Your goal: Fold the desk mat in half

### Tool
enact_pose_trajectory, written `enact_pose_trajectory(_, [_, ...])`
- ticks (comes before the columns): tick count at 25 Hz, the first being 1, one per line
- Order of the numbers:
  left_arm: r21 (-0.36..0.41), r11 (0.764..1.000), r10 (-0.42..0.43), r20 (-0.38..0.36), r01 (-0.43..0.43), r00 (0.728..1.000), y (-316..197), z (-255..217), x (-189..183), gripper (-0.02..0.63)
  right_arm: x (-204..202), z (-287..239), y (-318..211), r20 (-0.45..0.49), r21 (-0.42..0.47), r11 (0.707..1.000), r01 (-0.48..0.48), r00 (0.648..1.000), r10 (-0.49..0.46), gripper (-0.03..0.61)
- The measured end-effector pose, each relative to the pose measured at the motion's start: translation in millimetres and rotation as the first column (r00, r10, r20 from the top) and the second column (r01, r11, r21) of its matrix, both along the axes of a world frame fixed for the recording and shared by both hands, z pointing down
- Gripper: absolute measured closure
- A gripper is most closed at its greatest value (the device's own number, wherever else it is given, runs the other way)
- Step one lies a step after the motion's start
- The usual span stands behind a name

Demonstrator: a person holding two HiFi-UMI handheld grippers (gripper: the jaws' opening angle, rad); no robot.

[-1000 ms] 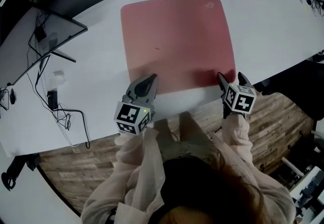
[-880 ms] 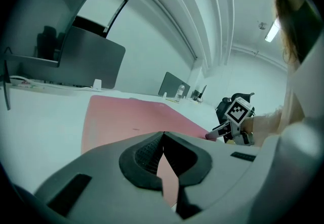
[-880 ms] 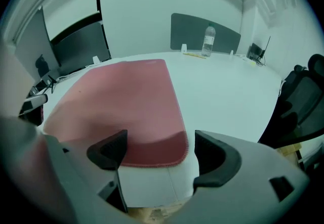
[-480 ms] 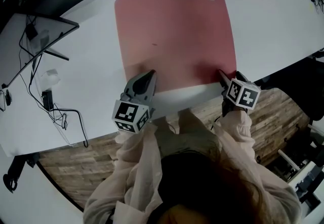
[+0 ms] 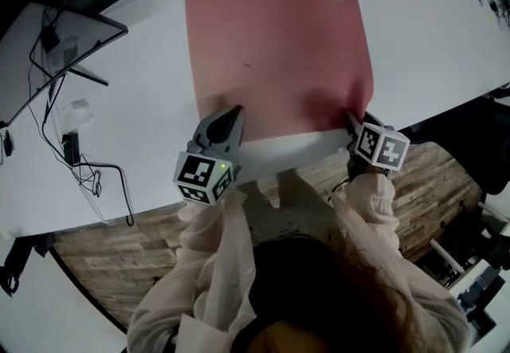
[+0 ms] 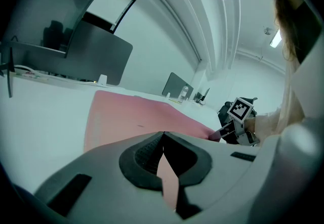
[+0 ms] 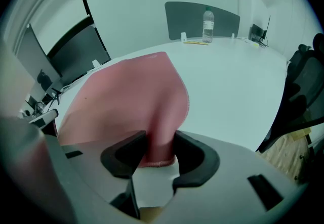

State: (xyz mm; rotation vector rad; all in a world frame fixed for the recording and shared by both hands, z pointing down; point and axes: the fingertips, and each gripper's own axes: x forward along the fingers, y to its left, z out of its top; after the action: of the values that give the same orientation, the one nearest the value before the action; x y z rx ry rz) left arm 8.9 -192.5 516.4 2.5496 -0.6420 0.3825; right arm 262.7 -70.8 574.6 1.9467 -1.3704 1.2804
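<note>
Along the near edge of the white tabletop (image 5: 434, 41), our left gripper (image 5: 237, 113) pinches one corner of the limp, light-looking pink rectangular desk mat (image 5: 279, 49), while the right gripper (image 5: 351, 119) has its jaws closing on the other, already lifted corner.

A desk mat (image 5: 279, 56) is laid on a table (image 5: 430, 49), close to its near edge. The left gripper (image 5: 237, 112) is set at the mat's near left corner. The right gripper (image 5: 351, 116) is set at the near right corner, jaws closing with that corner between them. A monitor (image 5: 40, 64) is stood left of the mat.
</note>
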Motion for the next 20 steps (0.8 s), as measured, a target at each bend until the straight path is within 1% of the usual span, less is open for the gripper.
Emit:
enact_pose_trajectory(1, [0.003, 1.000, -0.005, -0.001, 0.005, 1.000, 0.3, -0.8, -1.2, 0.586, -2.7, -1.2, -1.9, 0.016, 0.014, 1.000, 0.004, 1.000, -0.004, 0.389])
enact_pose_trajectory(2, [0.007, 1.000, -0.012, -0.002, 0.012, 1.000, 0.7, -1.9, -2.6, 0.586, -7.0, -2.7, -5.1, 0.033, 0.033, 0.999, 0.003, 0.999, -0.004, 0.471])
enact_pose_trajectory(3, [0.010, 1.000, -0.019, -0.004, 0.019, 1.000, 1.2, -3.4, -4.3, 0.586, -11.0, -4.5, -7.9, 0.034, 0.047, 0.999, 0.004, 0.999, -0.005, 0.521])
enact_pose_trajectory(6, [0.020, 0.999, -0.033, -0.013, 0.034, 0.999, 3.9, -8.8, -9.2, 0.586, -15.2, -9.3, -8.6, -0.036, 0.060, 0.997, 0.047, 0.998, -0.045, 0.525])
enact_pose_trajectory(10, [0.039, 0.998, -0.045, -0.013, 0.046, 0.999, 6.4, -14.6, -18.6, 0.586, -19.3, -21.3, -11.2, -0.054, 0.086, 0.993, 0.081, 0.996, -0.076, 0.525])
enact_pose_trajectory(12, [0.047, 0.998, -0.052, -0.016, 0.053, 0.999, 7.2, -18.4, -24.0, 0.586, -22.7, -29.4, -13.0, -0.088, 0.091, 0.990, 0.111, 0.991, -0.103, 0.526])
enact_pose_trajectory(17, [0.069, 0.995, -0.066, -0.017, 0.067, 0.998, 7.6, -25.8, -36.9, 0.586, -35.7, -50.6, -21.7, -0.156, 0.119, 0.973, 0.196, 0.972, -0.177, 0.526])
enact_pose_trajectory(20, [0.071, 0.995, -0.072, -0.017, 0.073, 0.997, 8.9, -28.8, -44.5, 0.586, -46.1, -64.6, -27.4, -0.173, 0.144, 0.964, 0.224, 0.965, -0.199, 0.528])
